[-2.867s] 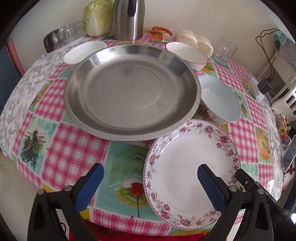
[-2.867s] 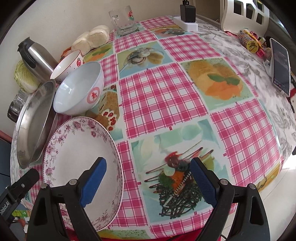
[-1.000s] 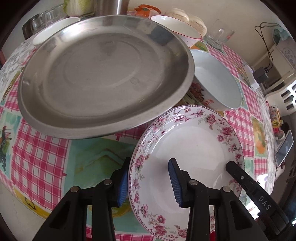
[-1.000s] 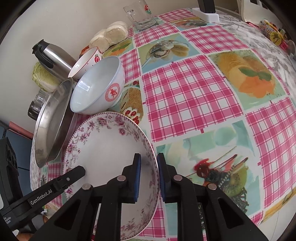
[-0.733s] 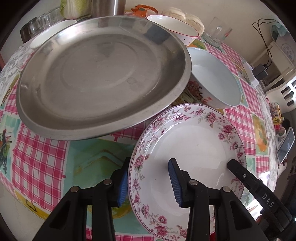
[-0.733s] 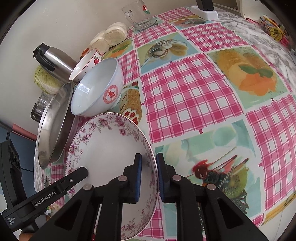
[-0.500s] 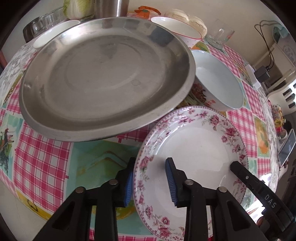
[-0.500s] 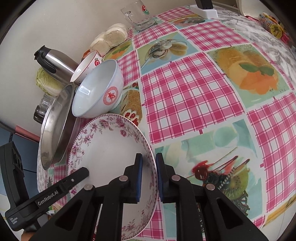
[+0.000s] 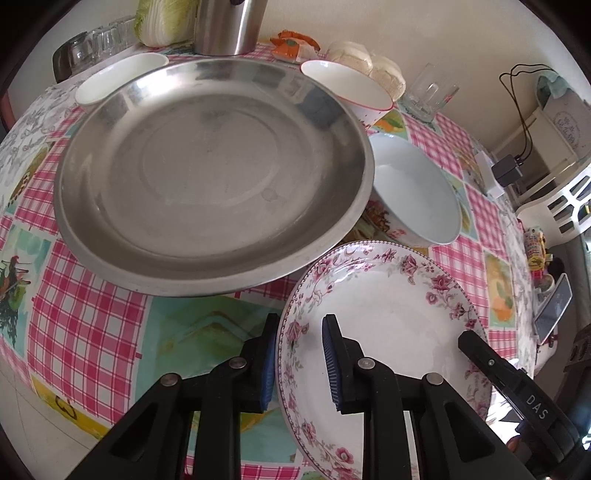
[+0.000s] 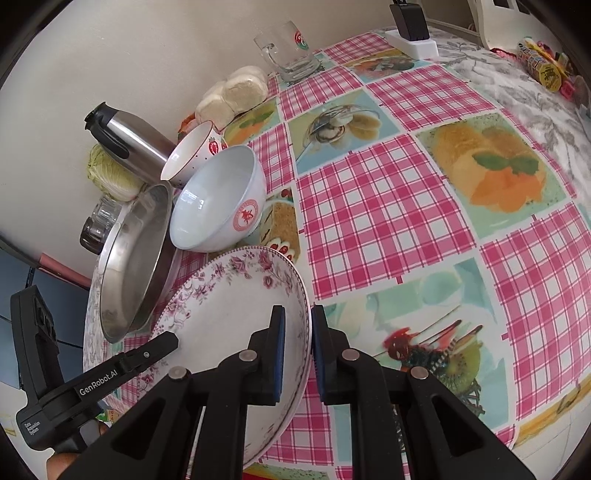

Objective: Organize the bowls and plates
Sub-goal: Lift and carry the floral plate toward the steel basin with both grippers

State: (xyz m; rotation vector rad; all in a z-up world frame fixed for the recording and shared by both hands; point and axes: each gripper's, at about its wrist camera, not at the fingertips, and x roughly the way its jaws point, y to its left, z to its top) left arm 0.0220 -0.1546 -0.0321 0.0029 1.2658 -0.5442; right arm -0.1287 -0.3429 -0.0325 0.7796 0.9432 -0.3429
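Observation:
A white plate with a pink floral rim [image 9: 388,314] lies at the table's near edge, partly under the big steel plate [image 9: 214,177]. My left gripper [image 9: 300,363] straddles its left rim with the jaws closing; the outer pad sits at the rim and the inner pad stands a little off the plate's inside. My right gripper [image 10: 297,350] is shut on the floral plate [image 10: 229,317] at its right rim. A white bowl with a red emblem [image 10: 218,199] stands just beyond, and behind it a smaller red-rimmed bowl [image 10: 192,155]. Another white bowl [image 9: 118,75] stands at the far left.
Along the wall stand a steel flask [image 9: 229,26], a cabbage [image 9: 166,18], glass jars [image 9: 92,44], buns [image 10: 236,92] and a glass mug [image 10: 288,51]. A phone [image 9: 554,310] lies at the right edge. The checked cloth [image 10: 388,206] to the right of the dishes is bare.
Both grippers came down from open onto the floral plate. Over the last second the left jaws narrowed around its left rim, while the right stayed shut on the right rim.

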